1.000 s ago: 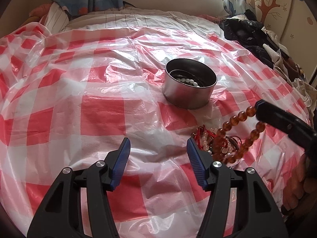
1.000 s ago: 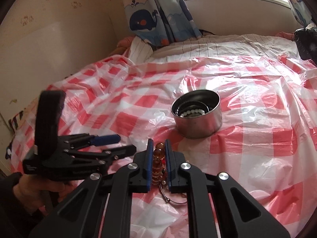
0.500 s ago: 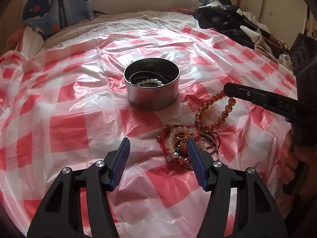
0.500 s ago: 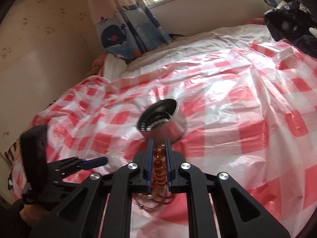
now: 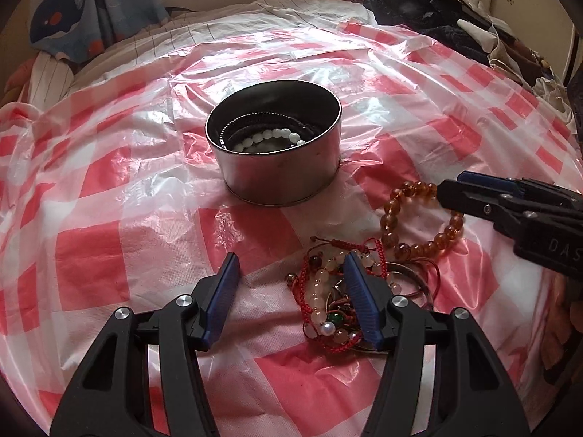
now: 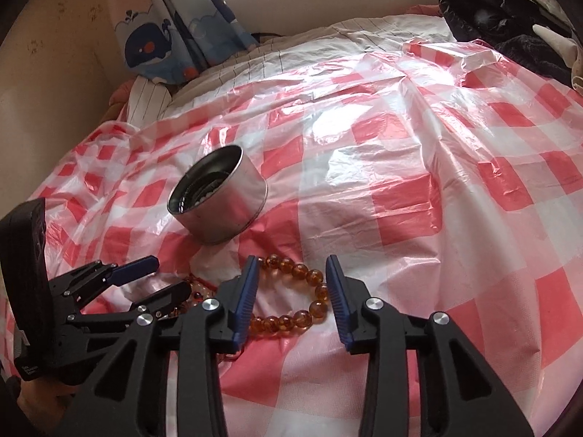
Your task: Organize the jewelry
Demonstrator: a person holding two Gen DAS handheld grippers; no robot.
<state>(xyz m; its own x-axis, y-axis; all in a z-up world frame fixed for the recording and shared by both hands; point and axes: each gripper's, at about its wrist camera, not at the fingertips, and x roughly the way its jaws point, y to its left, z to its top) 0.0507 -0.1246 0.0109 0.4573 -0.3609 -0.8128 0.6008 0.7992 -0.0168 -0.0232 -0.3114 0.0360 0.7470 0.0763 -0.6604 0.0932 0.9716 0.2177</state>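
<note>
amber bracelet [image 6: 291, 300] — between right gripper [image 6: 291, 291] fingers

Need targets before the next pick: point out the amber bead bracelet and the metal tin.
amber bead bracelet [image 6: 314, 276]: right wrist view, on a bead at its far arc.
metal tin [image 5: 280, 178]: left wrist view, on its outer wall.

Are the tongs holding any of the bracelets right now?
No. The right tongs just opened, dropping the amber bracelet; the left tongs are open too.
</note>
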